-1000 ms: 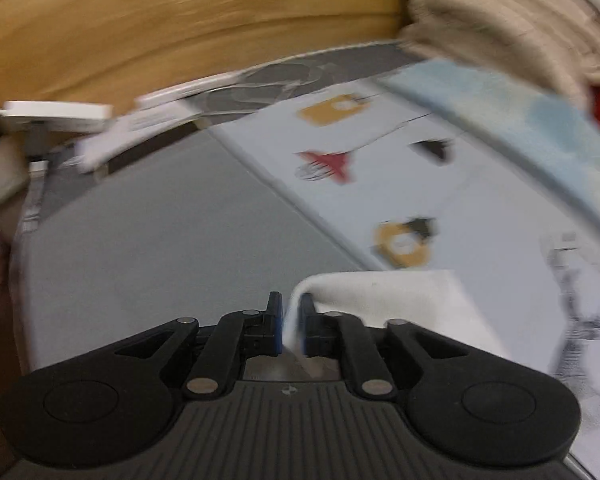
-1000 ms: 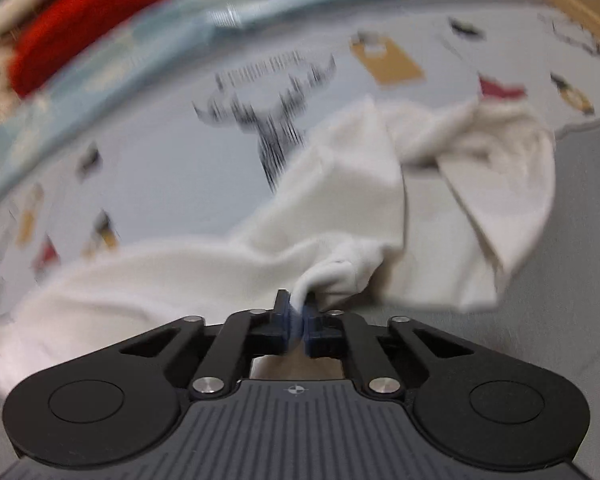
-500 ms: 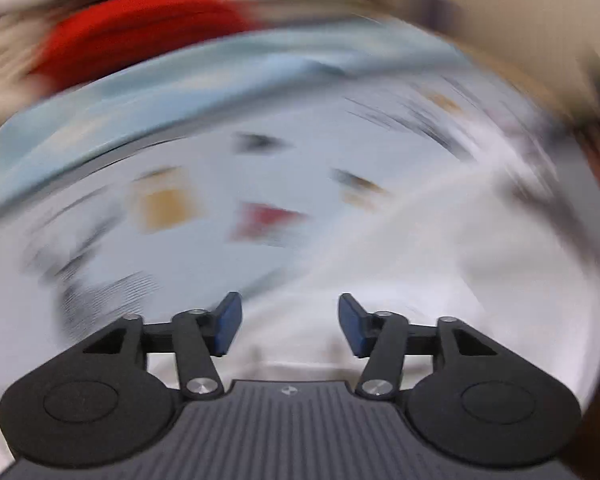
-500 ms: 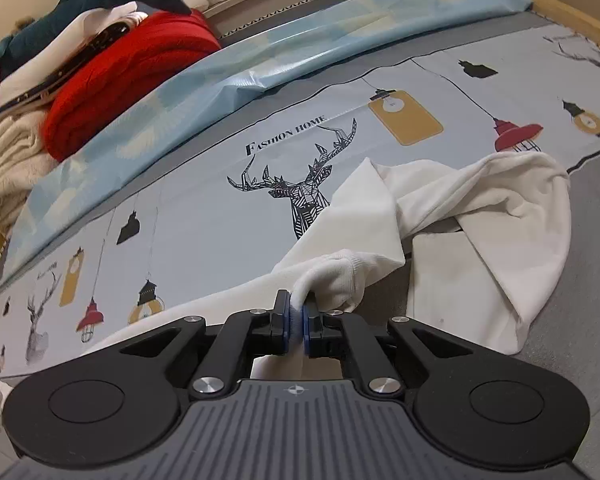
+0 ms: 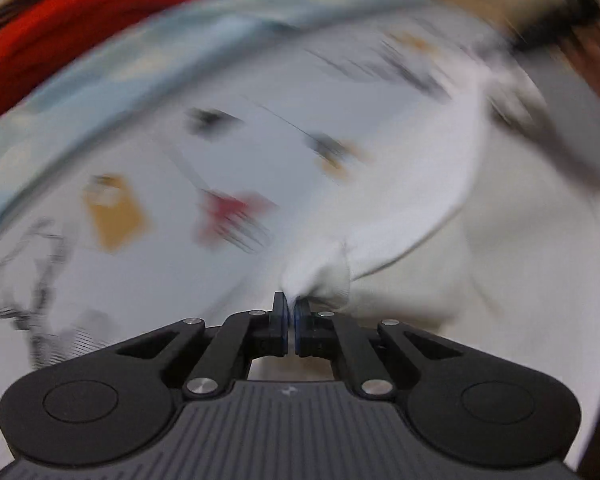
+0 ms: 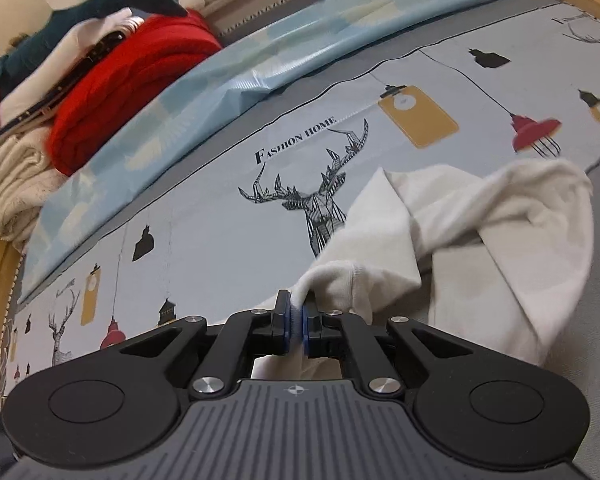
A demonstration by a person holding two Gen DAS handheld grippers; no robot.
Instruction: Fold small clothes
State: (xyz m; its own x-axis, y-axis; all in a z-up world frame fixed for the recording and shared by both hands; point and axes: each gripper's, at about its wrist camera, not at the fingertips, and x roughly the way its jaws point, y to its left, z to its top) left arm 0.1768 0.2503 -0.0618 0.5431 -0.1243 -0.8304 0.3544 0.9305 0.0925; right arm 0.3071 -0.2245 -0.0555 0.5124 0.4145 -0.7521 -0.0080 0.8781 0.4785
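garment: 1 small white knit cotton top [image 6: 500, 240], crumpled, lying on printed pale-grey deer-and-lamp cloth [image 6: 220, 248] spread over the surface (desk or bed, can't tell which)
garment pos: directly ahead of both tongs, bulk runs off to the right in both views
left tongs [image 5: 290, 312]: just snapped closed, pads pinching a small bunched tip of the white top; left view v. blurred, which part of garment = can't tell
right tongs [image 6: 296, 316]: closed, gripping a ribbed edge (cuff or hem, prob.) of the same top
key relation: both tongs hold the same garment at 2 separate points, slack cloth between; fabric heaped + twisted ahead-right of right tongs, not flat
long axis: roughly left-right across right view, from gripped edge out to far lobe near the cloth's border
nearer hand: both already on it; far lobe lies to right tongs' side, well apart from either grip
next move (judgement): prob. pull the 2 grips apart to stretch + flatten before any fold; fold itself not yet begun
risk (judgement): thin pinch on left may slip under tension
count garments in work: 1
count tongs: 2
count bg pile: 1 red knit folded item [image 6: 132, 92], 1 cream fluffy folded item [image 6: 16, 184], 1 dark teal plush shark [image 6: 100, 4], 1 light-blue patterned sheet [image 6: 300, 44]; other items in pile unclear
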